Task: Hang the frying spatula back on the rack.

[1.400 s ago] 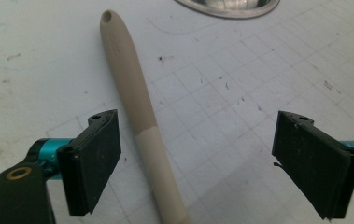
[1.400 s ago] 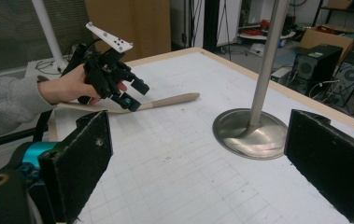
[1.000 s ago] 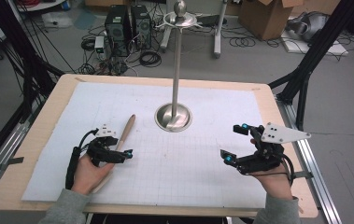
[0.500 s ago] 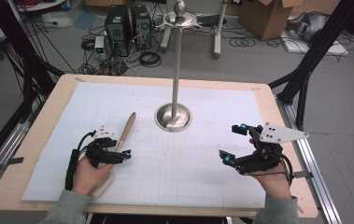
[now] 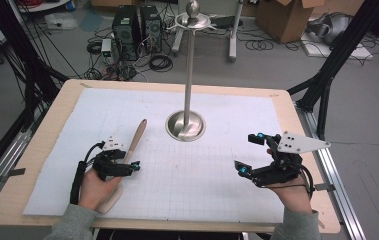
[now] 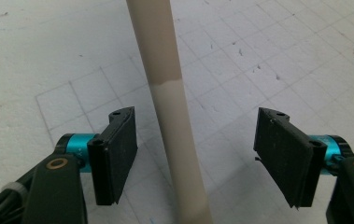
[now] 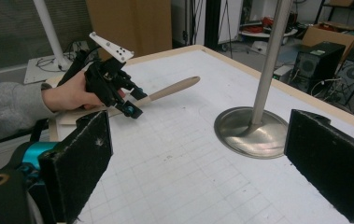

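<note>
Left fingers: the two black fingers (image 6: 118,154) of the left gripper (image 5: 127,166) stood apart on either side of the wooden spatula (image 6: 172,140), neither pad touching the handle; they had just been closing in on it, with the handle between them.
Left gripper: it sat low over the spatula handle near the front-left corner of the tabletop (image 5: 52,125), held in the person's left hand (image 5: 94,187), with a cable looping off its left side.
Wooden spatula: it lay flat on the white grid sheet (image 5: 227,170), its broad blade under the left hand toward the front edge and its rounded handle end pointing to the far edge, tilted slightly toward the stand. In the left gripper view the handle ran straight up between the fingers, with a change of tone partway along.
Right fingers: the right gripper (image 5: 251,154) had its fingers (image 7: 79,163) wide apart, with nothing between them.
Right gripper: it was held above the sheet near the front-right corner in the person's right hand (image 5: 292,192), well apart from the spatula, aimed toward the left gripper.
Metal stand: the metal stand (image 5: 185,125), a round base with an upright pole, stood about the middle of the tabletop, toward the far edge.
</note>
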### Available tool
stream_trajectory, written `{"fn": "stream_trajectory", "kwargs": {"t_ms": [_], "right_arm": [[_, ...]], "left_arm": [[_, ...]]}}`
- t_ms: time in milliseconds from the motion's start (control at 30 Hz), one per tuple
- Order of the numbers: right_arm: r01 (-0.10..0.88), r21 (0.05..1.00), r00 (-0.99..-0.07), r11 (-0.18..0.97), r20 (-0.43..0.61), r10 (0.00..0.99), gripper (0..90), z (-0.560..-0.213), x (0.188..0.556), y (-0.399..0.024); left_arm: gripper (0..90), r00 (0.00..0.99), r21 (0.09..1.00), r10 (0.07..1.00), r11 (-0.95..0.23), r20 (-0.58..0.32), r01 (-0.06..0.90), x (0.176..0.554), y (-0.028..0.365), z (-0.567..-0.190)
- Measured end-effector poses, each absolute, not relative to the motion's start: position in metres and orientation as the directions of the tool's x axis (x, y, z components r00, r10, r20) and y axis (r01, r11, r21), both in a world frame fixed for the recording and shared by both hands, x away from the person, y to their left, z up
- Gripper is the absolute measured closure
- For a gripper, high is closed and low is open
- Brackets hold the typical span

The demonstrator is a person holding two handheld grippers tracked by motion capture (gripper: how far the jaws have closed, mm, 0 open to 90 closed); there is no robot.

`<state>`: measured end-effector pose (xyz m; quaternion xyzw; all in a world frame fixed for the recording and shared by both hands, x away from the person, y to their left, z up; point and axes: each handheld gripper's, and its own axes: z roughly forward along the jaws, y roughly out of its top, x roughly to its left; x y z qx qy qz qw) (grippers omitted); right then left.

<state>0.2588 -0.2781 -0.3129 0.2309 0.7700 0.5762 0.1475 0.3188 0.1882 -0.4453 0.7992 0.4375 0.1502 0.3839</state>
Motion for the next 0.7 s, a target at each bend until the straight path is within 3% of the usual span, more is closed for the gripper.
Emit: {"fn": "stream_trajectory", "kwargs": {"t_ms": [400, 700], "right_arm": [[0.187, 0.955, -0.849, 0.23, 0.039, 0.527, 6.9, -0.3134, 0.2593, -0.2774], [0.185, 0.954, -0.851, 0.236, 0.035, 0.525, 6.9, -0.3138, 0.2595, -0.2762]], "left_arm": [[35.7, 0.555, 0.757, 0.828, -0.314, -0.077, 0.573, 0.3163, 0.1881, -0.4465], [45.0, 0.554, 0.754, 0.833, -0.363, -0.002, 0.547, 0.3126, 0.1827, -0.4462]]}}
